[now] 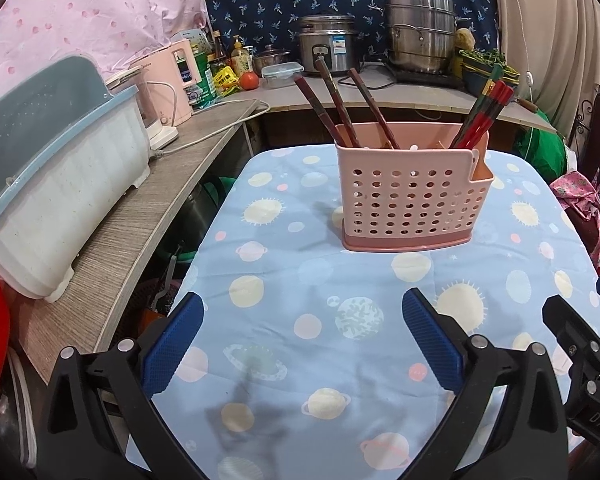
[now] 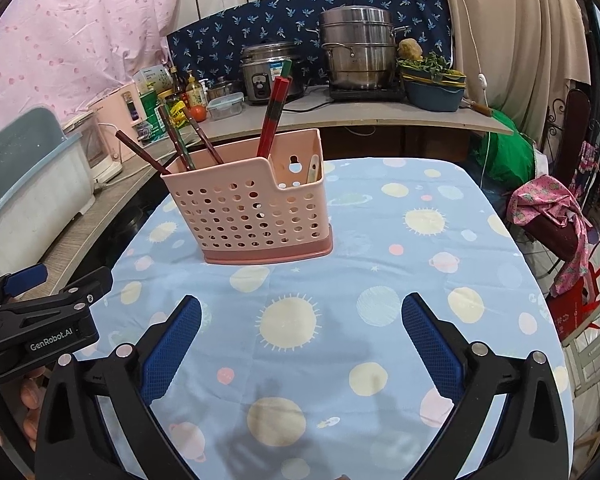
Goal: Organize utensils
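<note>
Ahead of the left gripper point(image 1: 302, 320) and right gripper point(image 2: 302, 320) (both spread wide, holding nothing), the basket point(image 1: 410, 200) stands upright. Its chopsticks point(image 1: 342, 108) stand on end, tips leaning outward.

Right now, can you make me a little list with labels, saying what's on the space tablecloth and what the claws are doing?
table cover: blue planet tablecloth
holder: pink holey utensil basket, upright on the cloth
in the holder: dark chopsticks leaning left, red chopsticks leaning right
left claw: open, holding nothing, above the cloth
right claw: open, holding nothing, above the cloth
loose utensils on the cloth: none seen
</note>
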`<state>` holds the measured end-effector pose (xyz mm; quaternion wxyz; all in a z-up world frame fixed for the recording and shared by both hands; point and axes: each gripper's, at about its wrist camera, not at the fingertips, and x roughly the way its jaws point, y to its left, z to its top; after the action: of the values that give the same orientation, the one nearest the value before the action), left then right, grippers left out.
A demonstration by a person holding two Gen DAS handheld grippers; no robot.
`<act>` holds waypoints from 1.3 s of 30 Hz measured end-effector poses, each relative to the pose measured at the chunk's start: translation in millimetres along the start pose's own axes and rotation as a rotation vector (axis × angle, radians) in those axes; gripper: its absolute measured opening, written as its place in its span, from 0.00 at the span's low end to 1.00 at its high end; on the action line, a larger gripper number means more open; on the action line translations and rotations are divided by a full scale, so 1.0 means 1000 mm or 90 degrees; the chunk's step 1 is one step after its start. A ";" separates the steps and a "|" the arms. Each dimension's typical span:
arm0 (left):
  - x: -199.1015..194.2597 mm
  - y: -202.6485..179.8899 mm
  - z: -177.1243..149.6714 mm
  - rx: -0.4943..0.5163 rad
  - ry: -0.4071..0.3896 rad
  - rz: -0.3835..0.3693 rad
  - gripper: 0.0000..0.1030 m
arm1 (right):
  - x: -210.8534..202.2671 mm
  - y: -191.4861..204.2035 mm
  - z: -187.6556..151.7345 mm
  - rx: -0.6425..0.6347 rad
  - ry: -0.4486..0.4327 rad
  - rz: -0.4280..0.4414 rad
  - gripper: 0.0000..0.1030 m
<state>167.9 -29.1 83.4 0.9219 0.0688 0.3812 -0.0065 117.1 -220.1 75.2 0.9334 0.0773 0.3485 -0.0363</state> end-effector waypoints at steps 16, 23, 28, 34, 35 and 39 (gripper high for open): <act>0.004 -0.001 -0.001 0.000 0.000 0.000 0.93 | 0.005 0.000 0.000 -0.003 0.006 -0.008 0.94; 0.003 -0.003 0.000 0.003 -0.010 -0.001 0.93 | 0.008 0.001 -0.001 -0.003 0.012 -0.006 0.94; 0.004 -0.004 0.000 0.004 -0.009 -0.005 0.93 | 0.009 0.001 -0.001 -0.004 0.014 -0.006 0.94; 0.008 -0.004 0.000 0.000 -0.002 -0.007 0.93 | 0.013 0.001 -0.001 -0.005 0.021 -0.006 0.94; 0.008 -0.004 0.001 -0.001 -0.002 -0.006 0.93 | 0.013 0.001 -0.001 -0.005 0.022 -0.006 0.94; 0.010 -0.004 0.001 -0.003 -0.005 0.001 0.93 | 0.016 0.002 0.000 -0.006 0.025 -0.006 0.94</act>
<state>175.4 -32.5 77.2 0.9235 0.0668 0.3776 -0.0050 129.3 -218.6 64.6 0.9265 0.0721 0.3674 -0.0377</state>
